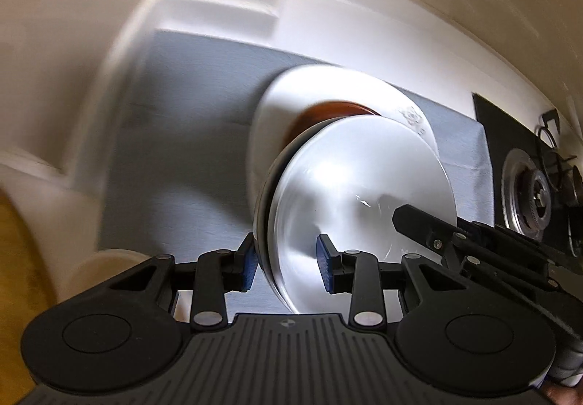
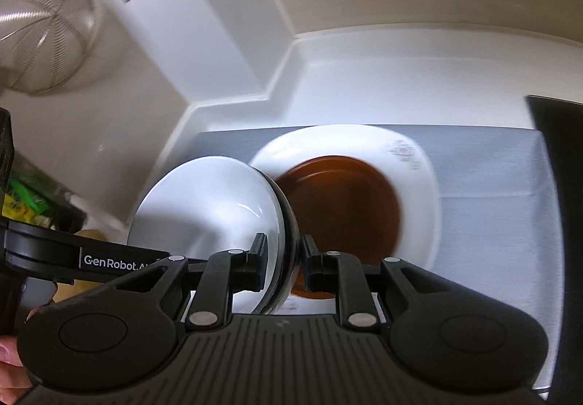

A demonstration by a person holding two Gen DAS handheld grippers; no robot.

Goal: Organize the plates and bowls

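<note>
Above the grey mat (image 1: 175,121) that covers the worktop's back left corner, the left wrist view shows a white bowl (image 1: 364,193) held on edge over a brown plate (image 1: 328,111), which lies on a large white plate (image 1: 291,95). The left gripper (image 1: 288,268) stands spread, its blue pads (image 1: 249,268) either side of the bowl's rim; whether they touch it I cannot tell. The right gripper (image 1: 415,219) reaches in from the right.

In the right wrist view, the right gripper (image 2: 282,259) pinches the rim of the bowl (image 2: 207,208), one finger inside and one outside. The brown plate (image 2: 346,212) sits centred on the white plate (image 2: 419,186), near the mat's (image 2: 492,223) back edge. To finish well, I judge the bowl should be levelled, centred over the brown plate and lowered gently before release; blur suggests fast motion.
</note>
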